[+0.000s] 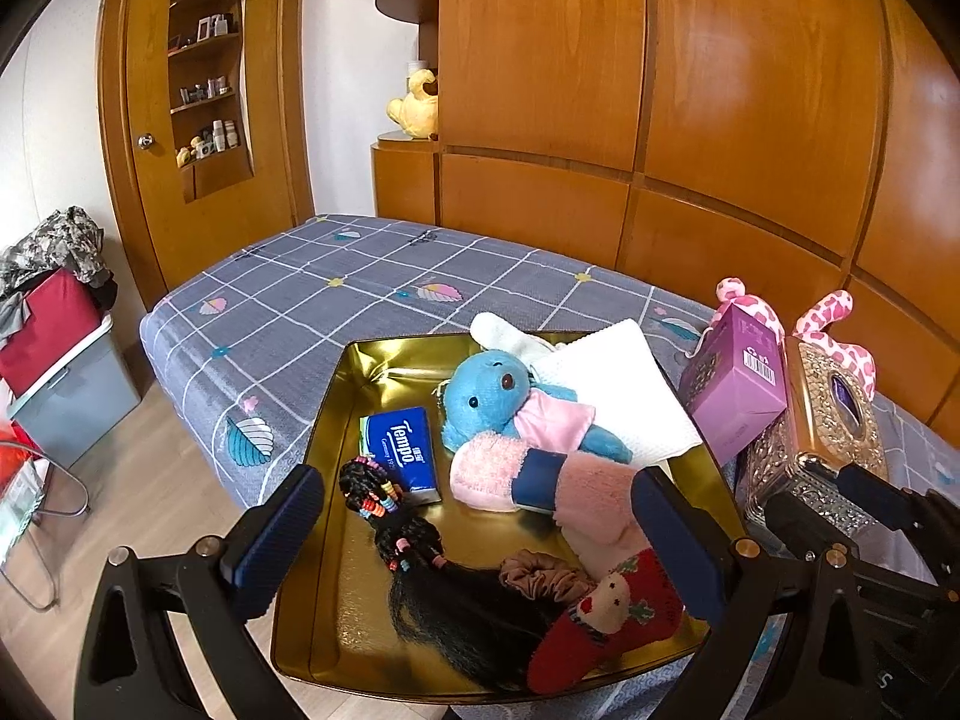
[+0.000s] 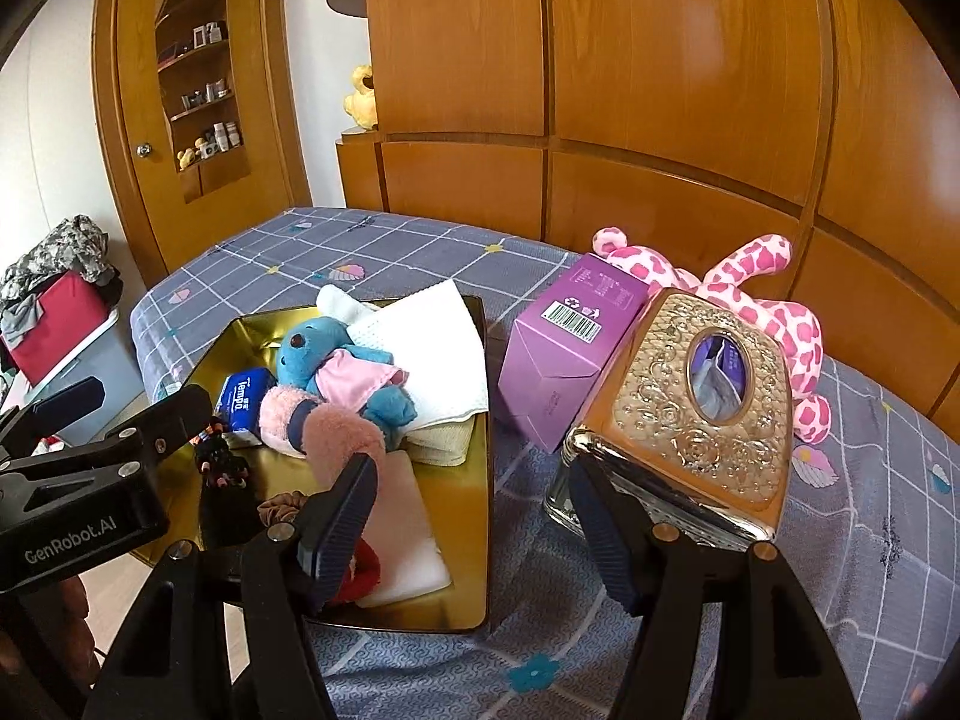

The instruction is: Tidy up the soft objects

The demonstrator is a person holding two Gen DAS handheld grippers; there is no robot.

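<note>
Now, gold tray [image 1: 336, 480] lengthwise across the bed [image 1: 300, 282] corner, pink slipper [image 1: 540, 480] lying crosswise inside, both grippers' fingers [image 2: 336, 516] apart, empty, bare bed beyond.

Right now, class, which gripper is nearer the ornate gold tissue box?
Right. The right gripper sits just in front of the tissue box; the left gripper hovers over the gold tray beside it.

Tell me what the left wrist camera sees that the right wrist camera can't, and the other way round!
Only the left wrist view shows the red sock whole, and the black braided hairpiece laid out in full. Only the right wrist view shows the pink spotted plush almost whole, and the beige towel under the white cloth. Both show the gold tray, the blue plush, the Tempo tissue pack, the purple box and the ornate gold tissue box.
</note>
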